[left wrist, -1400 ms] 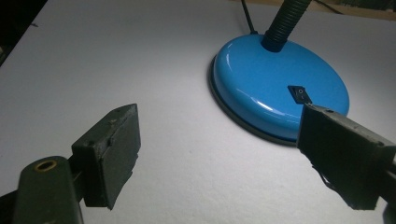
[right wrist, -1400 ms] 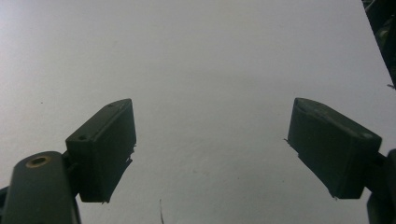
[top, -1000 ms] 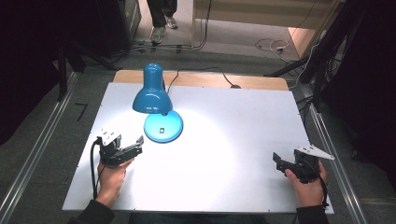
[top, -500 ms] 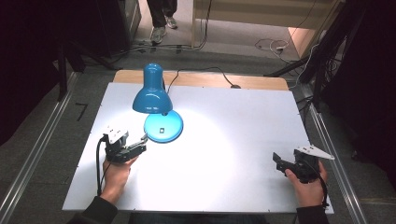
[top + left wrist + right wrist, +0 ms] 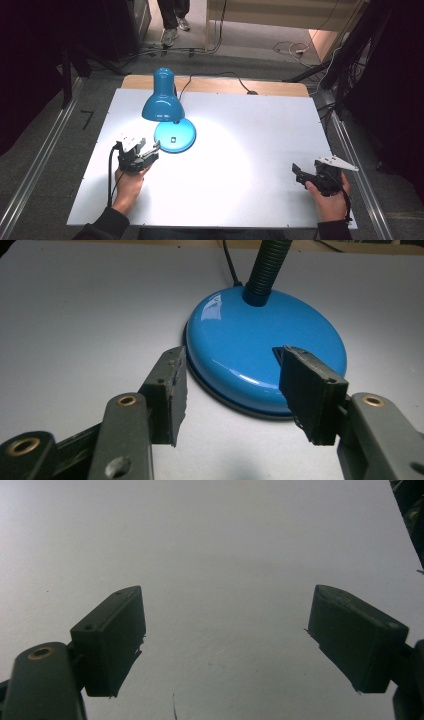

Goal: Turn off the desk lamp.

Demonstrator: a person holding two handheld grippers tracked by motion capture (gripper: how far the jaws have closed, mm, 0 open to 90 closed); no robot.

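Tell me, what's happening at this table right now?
A person holds a gripper in each hand at a white table. The left gripper is at the round base of a lit blue lamp; its jaws have just been closing, straddling the base's near edge without clamping it. The right gripper rests open over bare table, away from the lamp.

Dark room w/ grey floor [image 5: 60, 150], metal rails [image 5: 37, 172], cables [image 5: 285, 47], someone's legs [image 5: 172, 20] at back.
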